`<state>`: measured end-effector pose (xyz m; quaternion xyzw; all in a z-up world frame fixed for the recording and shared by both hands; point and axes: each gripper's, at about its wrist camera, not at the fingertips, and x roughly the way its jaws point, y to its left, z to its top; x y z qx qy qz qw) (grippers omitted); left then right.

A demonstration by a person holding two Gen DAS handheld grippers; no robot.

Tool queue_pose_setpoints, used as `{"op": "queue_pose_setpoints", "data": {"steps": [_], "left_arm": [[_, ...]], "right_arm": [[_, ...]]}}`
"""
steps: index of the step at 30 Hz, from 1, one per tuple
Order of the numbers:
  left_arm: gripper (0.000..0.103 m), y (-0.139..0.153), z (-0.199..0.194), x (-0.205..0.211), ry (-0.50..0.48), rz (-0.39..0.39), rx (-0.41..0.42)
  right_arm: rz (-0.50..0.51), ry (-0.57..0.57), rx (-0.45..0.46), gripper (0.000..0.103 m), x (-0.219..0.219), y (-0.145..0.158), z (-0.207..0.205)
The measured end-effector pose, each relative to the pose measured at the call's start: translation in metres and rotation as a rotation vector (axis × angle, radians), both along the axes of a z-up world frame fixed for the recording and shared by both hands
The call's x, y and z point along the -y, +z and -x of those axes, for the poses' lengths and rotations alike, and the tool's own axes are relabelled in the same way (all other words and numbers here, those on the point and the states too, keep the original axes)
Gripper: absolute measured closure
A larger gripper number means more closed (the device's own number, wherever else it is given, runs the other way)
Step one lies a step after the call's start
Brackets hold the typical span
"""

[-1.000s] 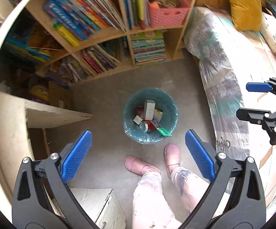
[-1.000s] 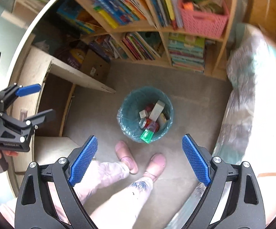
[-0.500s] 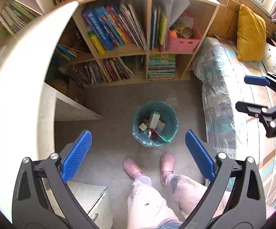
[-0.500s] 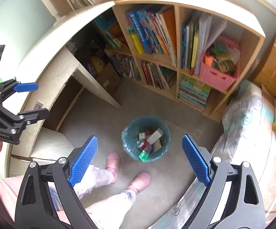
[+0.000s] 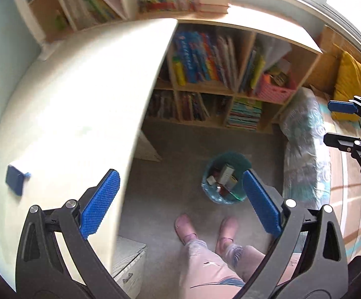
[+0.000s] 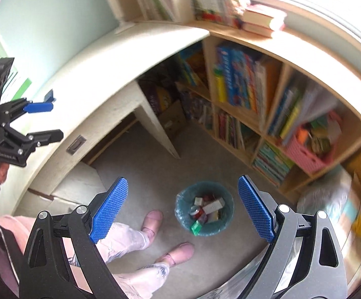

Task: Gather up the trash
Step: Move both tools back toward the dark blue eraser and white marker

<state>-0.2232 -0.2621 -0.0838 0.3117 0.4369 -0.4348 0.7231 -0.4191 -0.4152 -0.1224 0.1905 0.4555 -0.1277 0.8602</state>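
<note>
Shelf books [image 5: 200,57] — blurred, titles unreadable

Gripper pads [image 5: 99,204]: blue textured rubber-like facing on matt black plastic arms. Bin liner [image 6: 180,206]: thin, glossy teal plastic film. Floor [image 5: 160,194]: matt grey carpet. Shelving [image 6: 262,134]: pale bare wood. Basket [image 5: 272,91]: pink perforated plastic.

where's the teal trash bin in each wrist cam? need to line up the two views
Left wrist: teal trash bin sits right of centre on the floor, partly behind the gripper's right-side finger.
Right wrist: teal trash bin sits lower centre, between the two fingers, in front of the person's pink slippers.
Shared landmark: the pink basket in the bookshelf.
</note>
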Motion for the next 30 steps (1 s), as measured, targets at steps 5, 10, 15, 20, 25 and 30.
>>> {"op": "queue_pose_setpoints", "data": {"steps": [5,10,15,20,25,30], "left_arm": [[0.007,0.012,-0.039,-0.033,0.137,0.022,0.006],[0.007,0.016,-0.075,-0.067,0.250,0.018,0.041],[0.007,0.019,-0.111,-0.104,0.349,0.011,0.069],[0.007,0.017,-0.140,-0.136,0.412,-0.004,0.083],[0.007,0.012,-0.168,-0.162,0.464,-0.015,0.073],[0.007,0.005,-0.193,-0.184,0.487,-0.017,0.063]], "right_arm": [[0.011,0.123,0.037,0.014,-0.009,0.016,-0.048],[0.009,0.244,0.064,0.014,-0.025,0.027,-0.101],[0.012,0.370,0.078,0.014,-0.051,0.034,-0.154],[0.002,0.474,0.082,0.014,-0.081,0.039,-0.201],[0.000,0.574,0.075,0.014,-0.113,0.040,-0.246],[0.004,0.667,0.053,0.014,-0.143,0.036,-0.290]]}}
